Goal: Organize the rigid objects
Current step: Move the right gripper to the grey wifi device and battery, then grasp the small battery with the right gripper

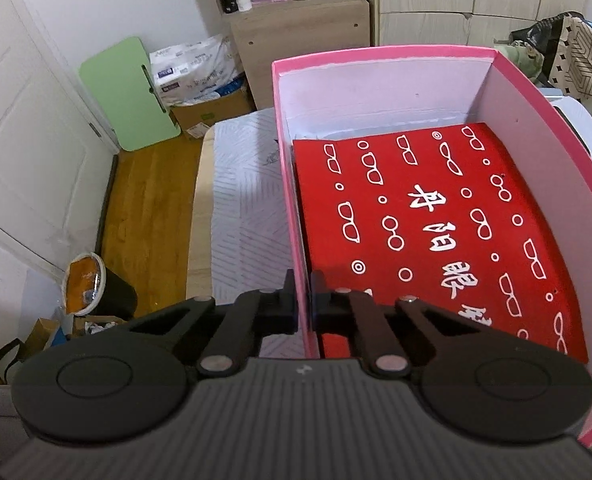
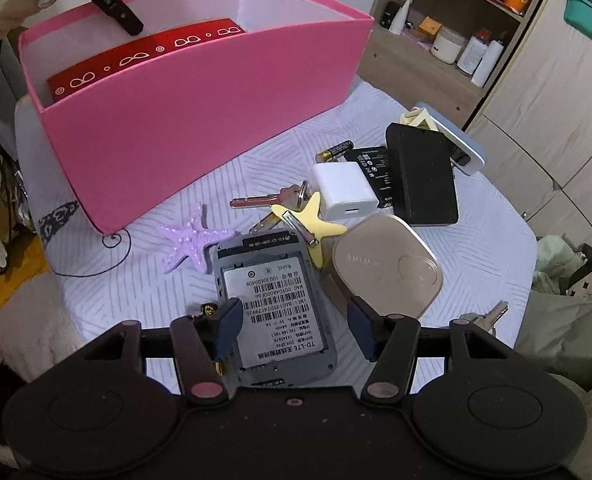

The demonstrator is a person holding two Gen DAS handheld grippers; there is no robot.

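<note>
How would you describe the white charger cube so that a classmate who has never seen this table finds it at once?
Start at the big pink box, then look right to the clutter on the pale striped cloth. The white charger cube lies between the yellow starfish and the black battery. It is the only plain white block there.

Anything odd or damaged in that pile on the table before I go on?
Yes: the grey device between the open right gripper fingers lies with its back cover off, label and barcodes bared. The yellow starfish sprawls over the keys. Nothing looks spilled.
</note>
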